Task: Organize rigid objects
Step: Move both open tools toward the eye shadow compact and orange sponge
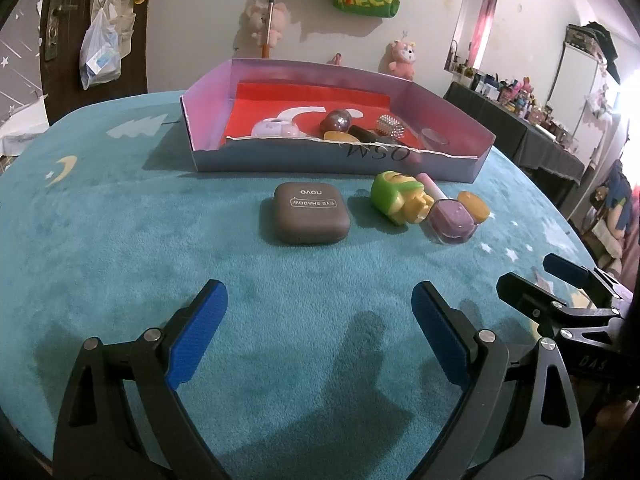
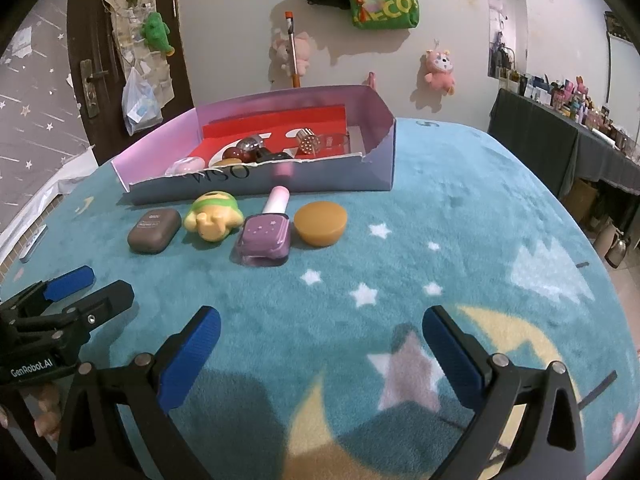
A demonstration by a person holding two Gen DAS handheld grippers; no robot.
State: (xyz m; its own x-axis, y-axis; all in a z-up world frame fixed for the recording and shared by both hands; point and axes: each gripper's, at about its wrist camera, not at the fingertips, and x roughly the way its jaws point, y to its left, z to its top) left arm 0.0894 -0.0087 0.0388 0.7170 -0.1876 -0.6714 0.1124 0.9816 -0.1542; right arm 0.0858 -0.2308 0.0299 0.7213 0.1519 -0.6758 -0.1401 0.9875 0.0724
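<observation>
The left gripper (image 1: 320, 336) hovers low over the teal blanket (image 1: 120, 240) with its blue pads spread wide and nothing between them; the right gripper (image 2: 322, 356) hovers beside it, equally spread and empty. Ahead lies a row: a brown eye-shadow case (image 1: 306, 213), a green-and-yellow toy (image 1: 396, 198), a purple nail polish bottle (image 2: 266, 234) and an amber round lid (image 2: 320, 222). Just behind them stands the shallow cardboard box (image 1: 280, 160), already holding several small items.

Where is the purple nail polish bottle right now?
The purple nail polish bottle lies on the teal blanket in front of the box, between the green-and-yellow toy and the orange round piece.
</observation>
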